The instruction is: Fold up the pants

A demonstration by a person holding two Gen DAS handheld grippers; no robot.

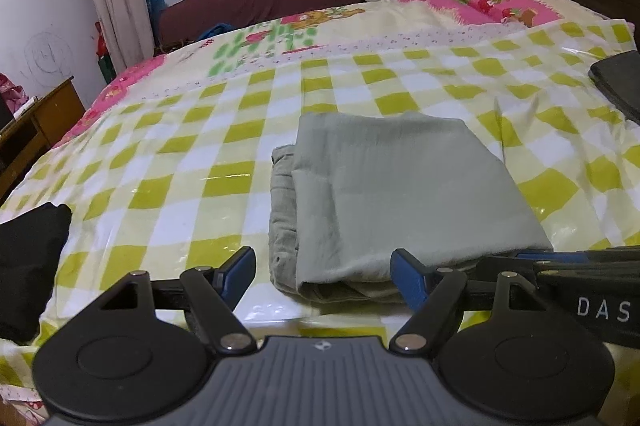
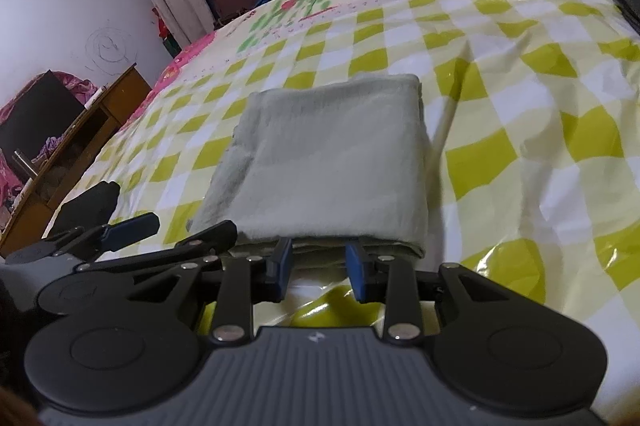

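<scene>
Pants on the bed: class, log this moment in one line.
pants: folded, on checked sheet | left gripper: open, at near edge | right gripper: open, at near edge

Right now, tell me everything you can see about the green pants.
The pants are pale grey-green, soft woven cloth, folded into a flat, roughly square stack of several layers. Uneven layer edges show along their left side. They lie on the checked sheet. Both grippers sit at the near edge, jaws open, not gripping.

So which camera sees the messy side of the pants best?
The left wrist view: the pants show their bunched layers along the left edge there. The right wrist view shows mostly the smooth top, that edge only thinly.
</scene>
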